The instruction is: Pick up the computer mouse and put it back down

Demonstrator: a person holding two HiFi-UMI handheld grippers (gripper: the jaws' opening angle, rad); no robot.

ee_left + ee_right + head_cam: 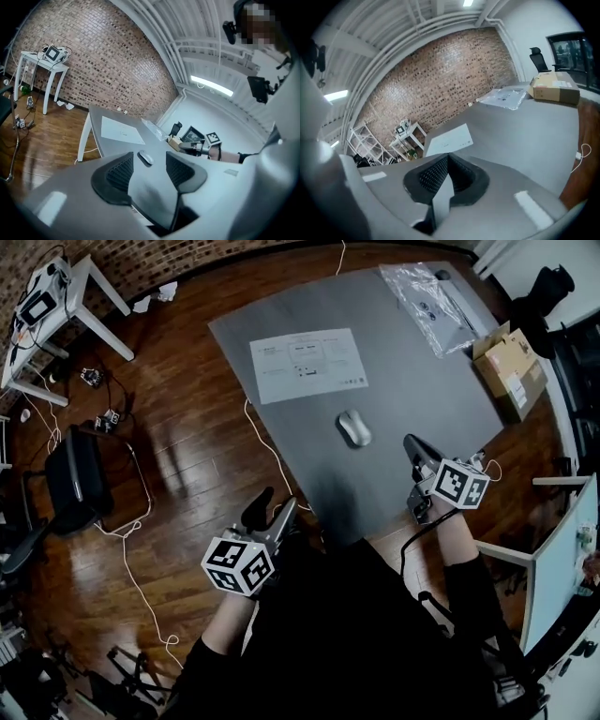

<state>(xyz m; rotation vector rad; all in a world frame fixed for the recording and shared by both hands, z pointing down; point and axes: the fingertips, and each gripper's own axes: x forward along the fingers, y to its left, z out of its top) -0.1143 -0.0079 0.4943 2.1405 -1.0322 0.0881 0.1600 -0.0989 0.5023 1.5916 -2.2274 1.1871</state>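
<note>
A silver-grey computer mouse [353, 427] lies alone on the grey table [422, 390], just ahead of the middle of its near edge. It also shows in the left gripper view as the mouse [145, 158], far off between the open jaws. My left gripper [272, 508] hangs over the wooden floor off the table's near left edge, open and empty [149, 166]. My right gripper [411, 442] hovers over the table's near right corner, to the right of the mouse and apart from it. Its pads [440, 171] are shut together on nothing. The right gripper view does not show the mouse.
A printed sheet [307, 364] lies on the table beyond the mouse. A clear plastic bag [433, 294] sits at the far right corner, and a cardboard box [511, 367] stands past the right edge. A white cable [267, 451] trails over the floor at left, near a black chair [80, 479].
</note>
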